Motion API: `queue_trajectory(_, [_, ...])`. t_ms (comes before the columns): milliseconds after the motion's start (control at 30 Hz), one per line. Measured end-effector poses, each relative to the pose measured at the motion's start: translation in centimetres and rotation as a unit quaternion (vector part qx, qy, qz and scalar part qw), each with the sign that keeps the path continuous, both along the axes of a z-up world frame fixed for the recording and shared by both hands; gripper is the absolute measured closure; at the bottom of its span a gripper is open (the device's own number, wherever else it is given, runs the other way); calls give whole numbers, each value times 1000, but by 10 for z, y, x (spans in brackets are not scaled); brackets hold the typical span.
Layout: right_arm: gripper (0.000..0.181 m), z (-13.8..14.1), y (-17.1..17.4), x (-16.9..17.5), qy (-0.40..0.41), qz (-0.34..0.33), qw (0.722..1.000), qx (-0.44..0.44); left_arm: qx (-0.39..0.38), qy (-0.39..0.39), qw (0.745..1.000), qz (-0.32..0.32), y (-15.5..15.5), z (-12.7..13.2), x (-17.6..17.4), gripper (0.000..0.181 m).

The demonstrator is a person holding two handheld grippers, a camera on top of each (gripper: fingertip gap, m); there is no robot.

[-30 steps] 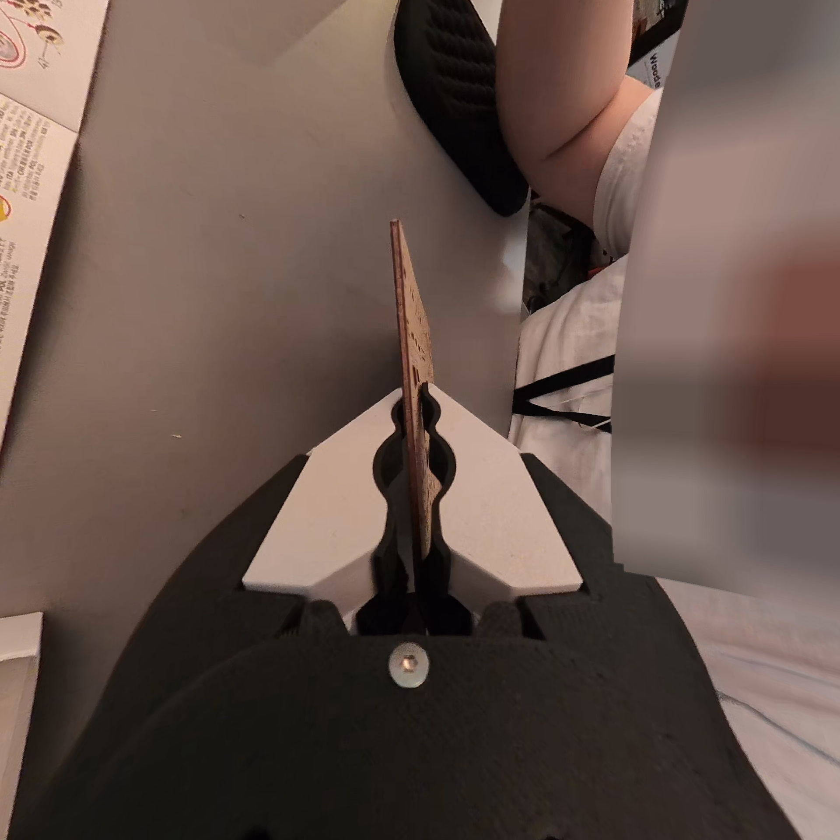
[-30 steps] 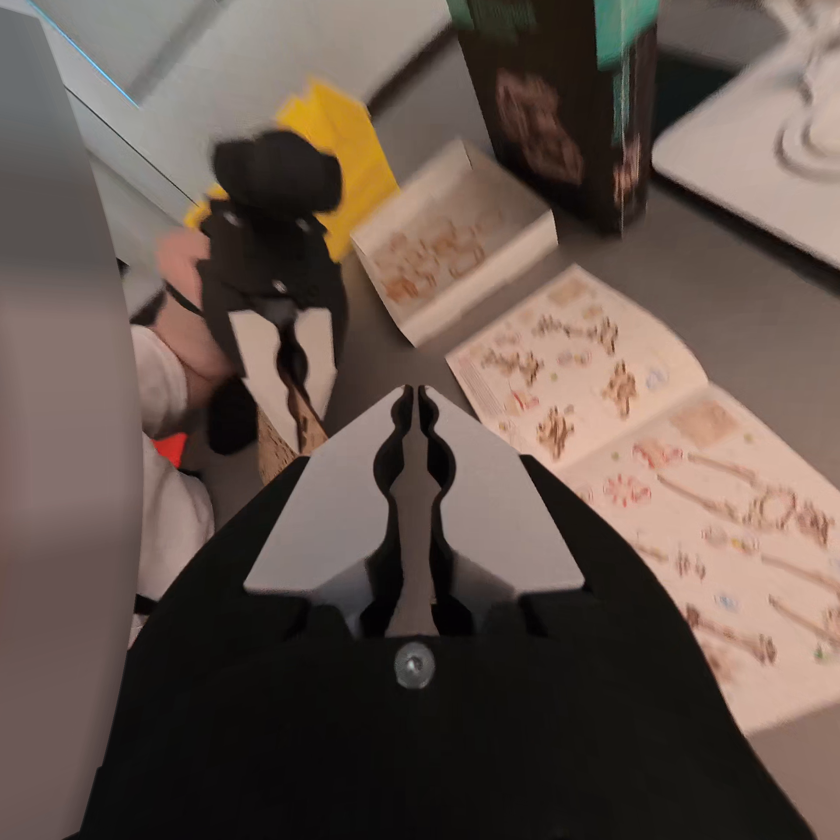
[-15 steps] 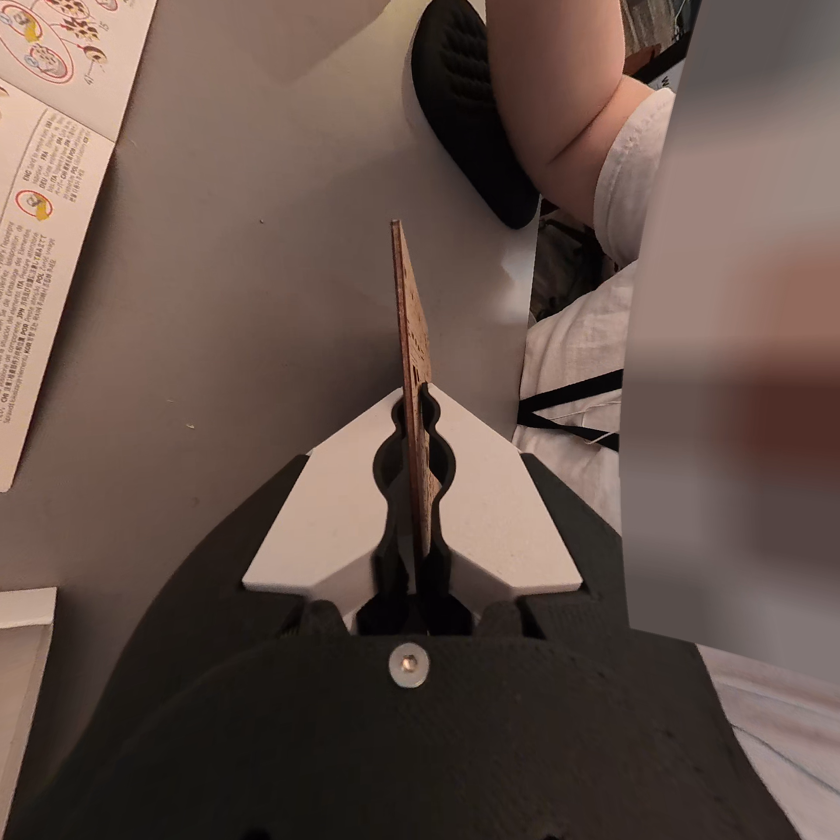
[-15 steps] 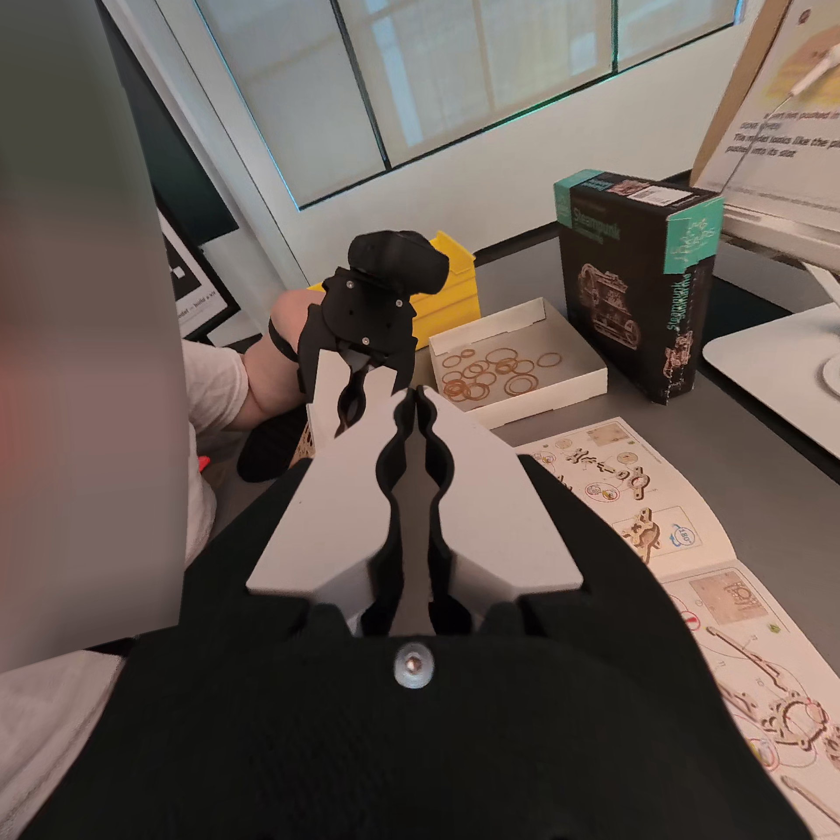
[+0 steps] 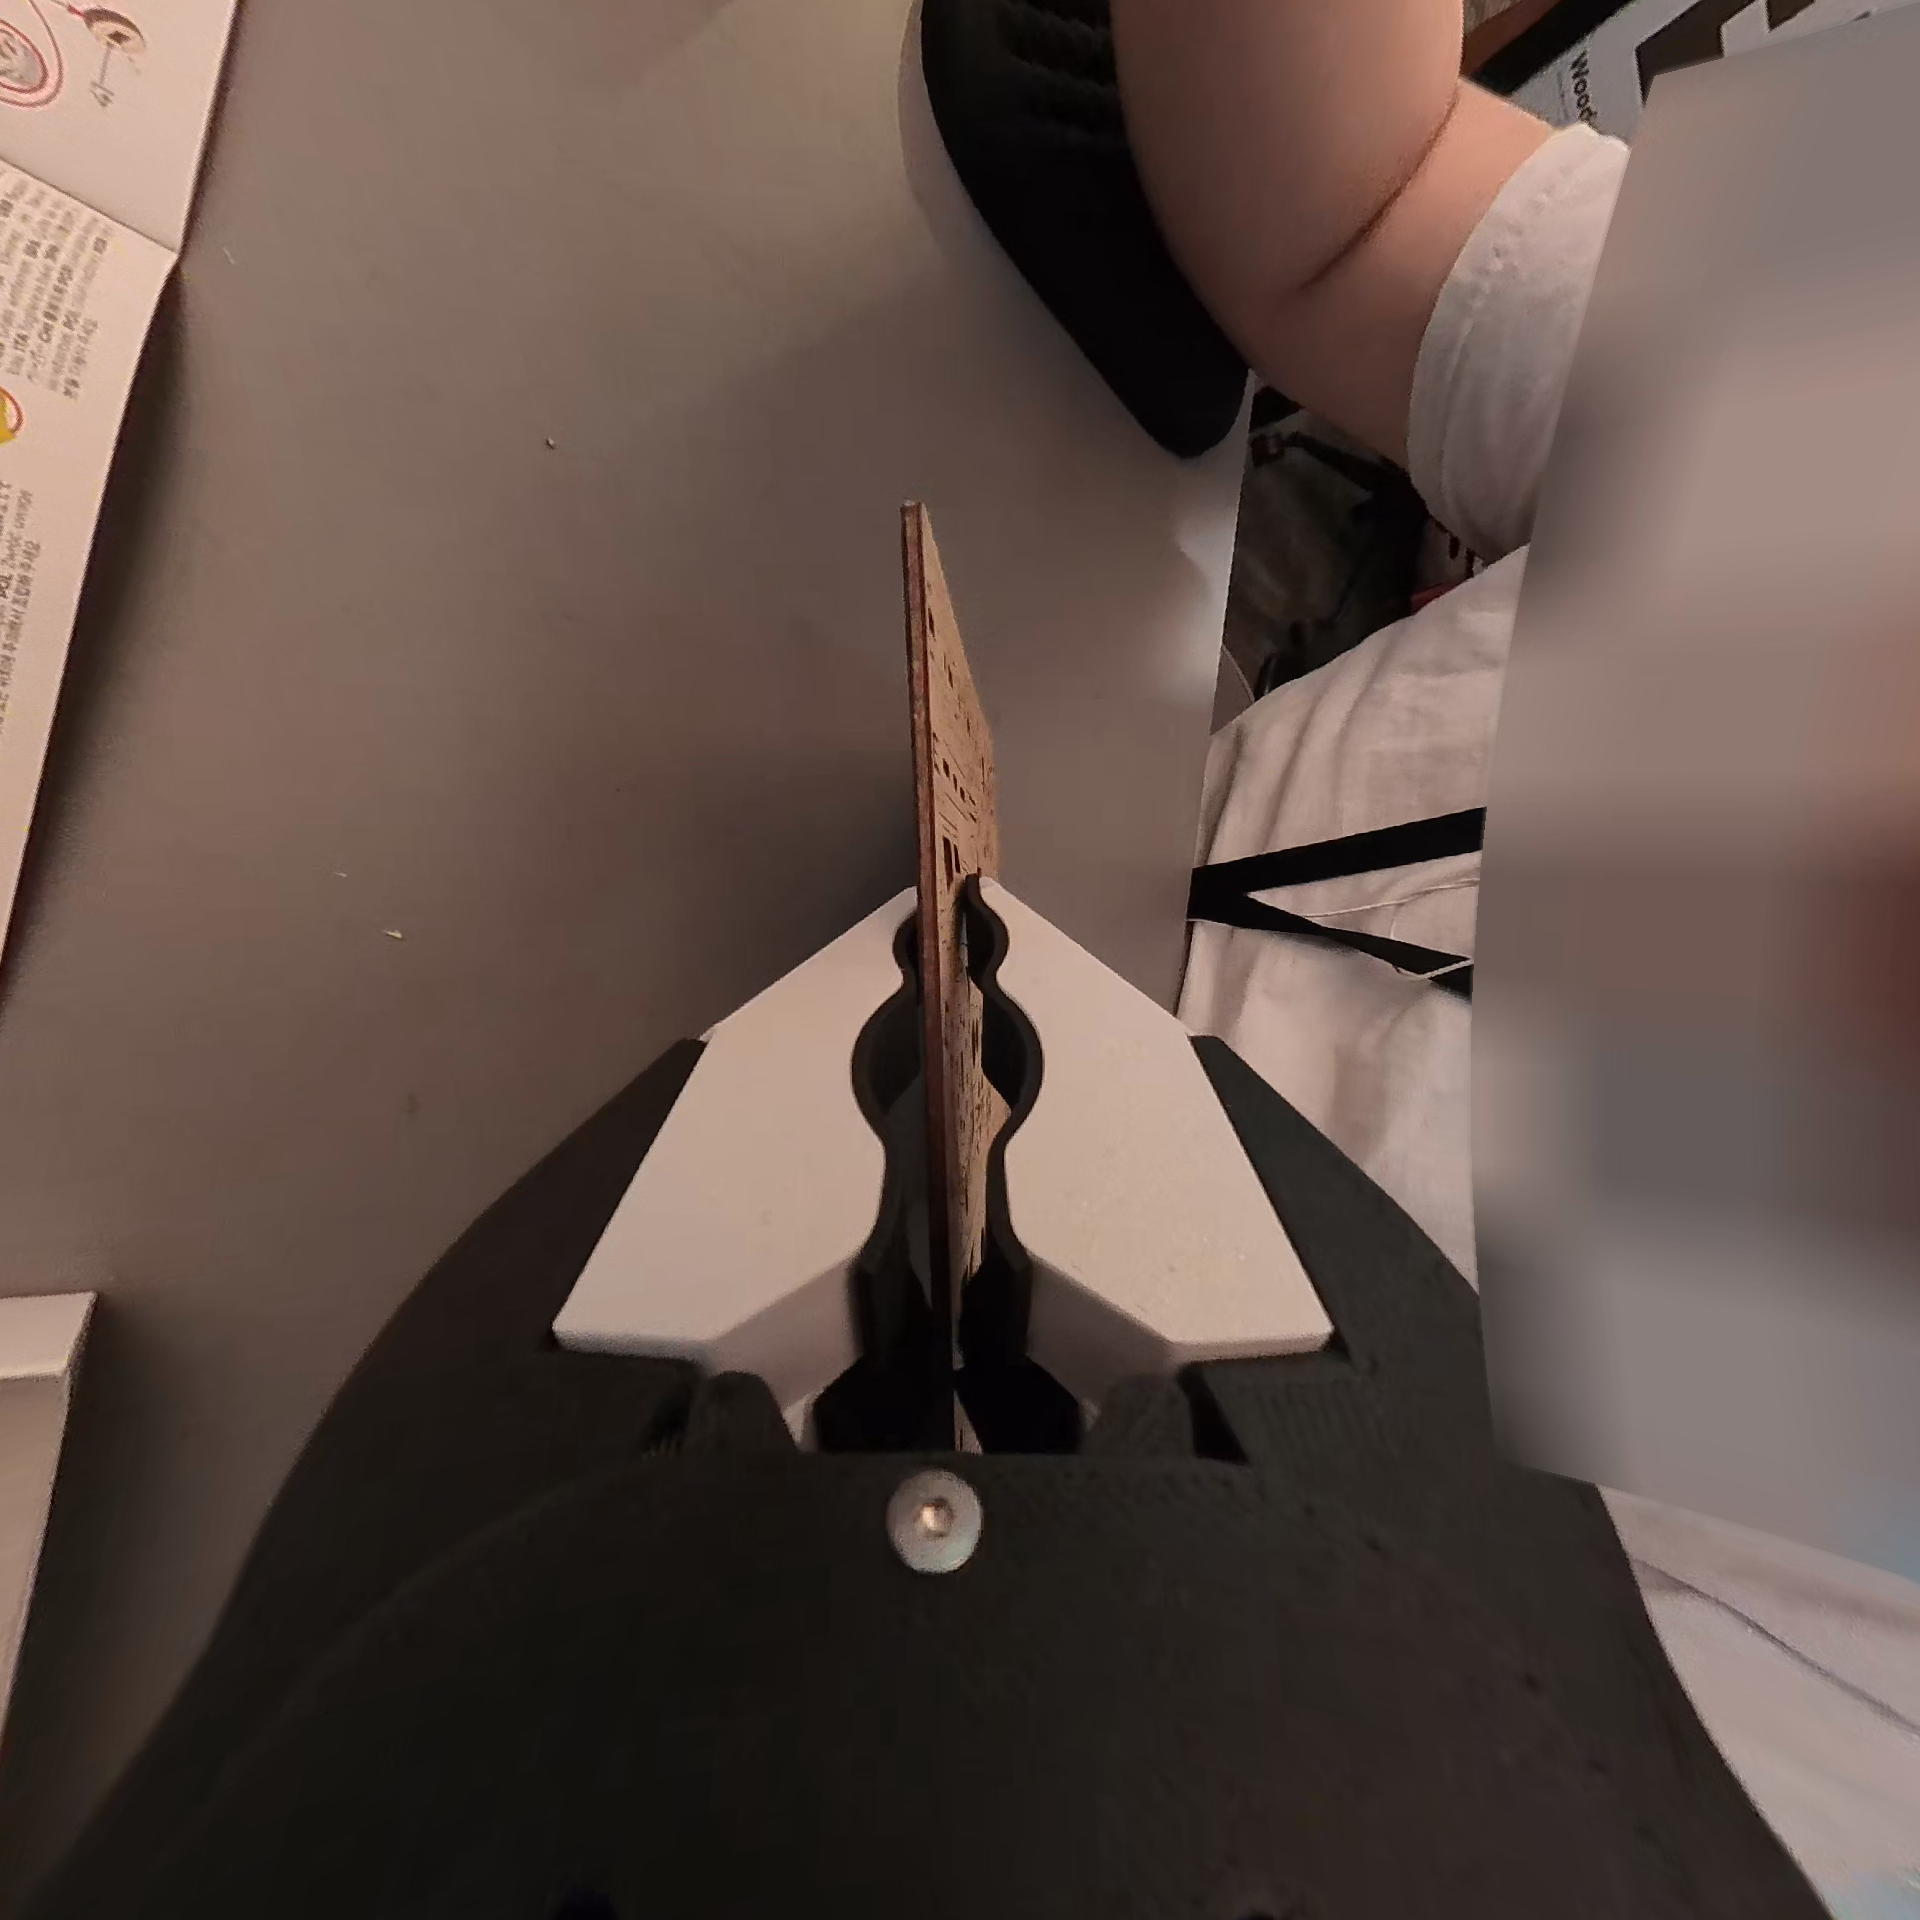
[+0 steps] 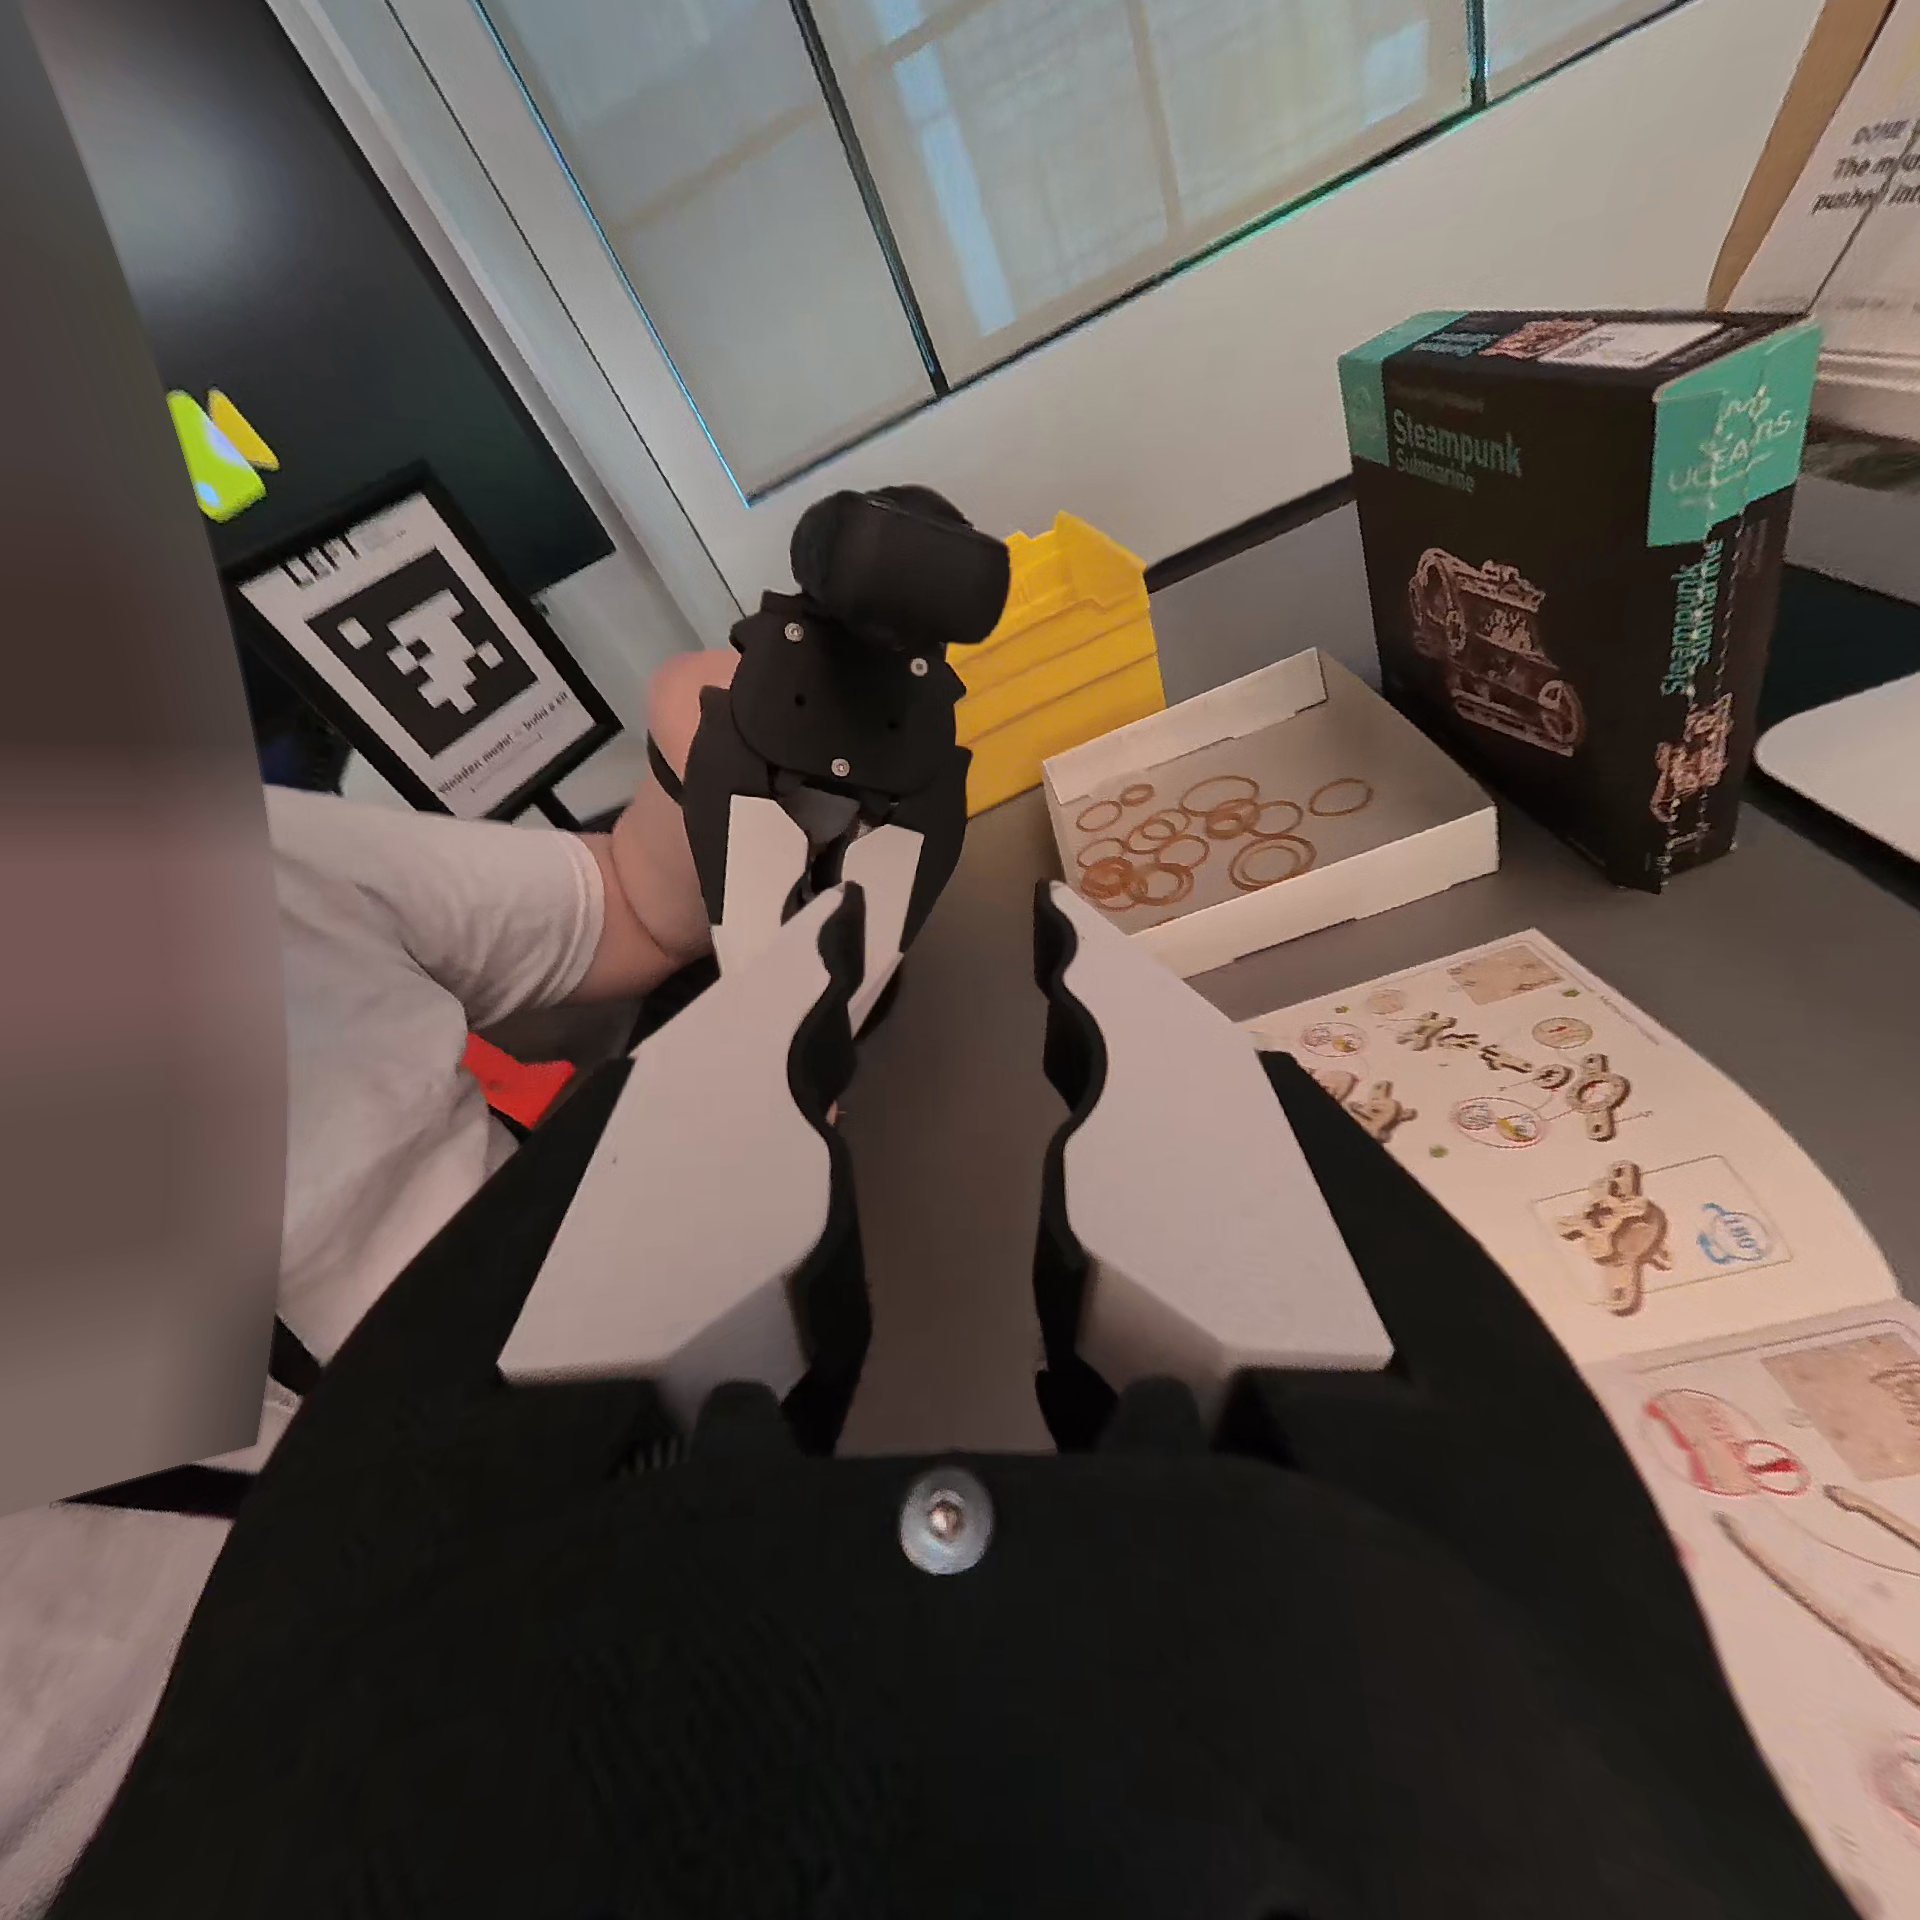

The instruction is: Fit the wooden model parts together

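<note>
My left gripper (image 5: 943,899) is shut on a thin brown wooden sheet (image 5: 940,717) with cut-out parts, held edge-on above the grey table (image 5: 499,582). In the right wrist view the left gripper (image 6: 826,873) shows farther off, pointing down near the table's near edge, and my own left finger hides the sheet. My right gripper (image 6: 943,914) is open and empty, held above the table just right of the left gripper.
A white tray (image 6: 1392,831) with several thin rings lies behind. A dark model box (image 6: 1558,613) stands at the right, a yellow bin (image 6: 1060,644) behind the left gripper. An open instruction booklet (image 6: 1558,1164) lies at the right; it also shows in the left wrist view (image 5: 62,343). A person's arm (image 5: 1278,156) rests on a black pad. Left tips to right tips: about 15 cm.
My right gripper has opened and swung up to face the left gripper and the window. The left gripper keeps its hold on the sheet and has shifted only slightly.
</note>
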State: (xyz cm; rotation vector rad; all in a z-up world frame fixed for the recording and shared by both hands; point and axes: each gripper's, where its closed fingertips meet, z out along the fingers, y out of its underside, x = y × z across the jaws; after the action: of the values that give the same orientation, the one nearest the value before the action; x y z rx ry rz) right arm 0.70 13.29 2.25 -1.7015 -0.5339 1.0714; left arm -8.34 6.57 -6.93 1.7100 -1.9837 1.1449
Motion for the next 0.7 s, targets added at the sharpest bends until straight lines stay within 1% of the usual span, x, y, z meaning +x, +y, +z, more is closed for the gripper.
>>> queue_trajectory(67, [150,-7,-2,-2,32,3,999,-10,3,0,1000,7,0,1,-3,179])
queue_trajectory(133, [152,-17,-3,-5,44,21,998,-25,6,-2,1000,9,2,2,-5,180])
queue_trajectory(267, [159,-25,-3,-7,57,54,996,-39,5,-10,1000,19,7,4,0,180])
queue_trajectory(367, [162,-33,0,-6,42,53,997,-44,2,-8,1000,22,8,3,2,180])
queue_trajectory(567, [161,-28,1,-5,43,55,997,-32,5,-6,1000,23,7,1,5,179])
queue_trajectory(700, [159,-30,-1,-11,37,65,997,-36,9,-4,999,32,10,1,6,179])
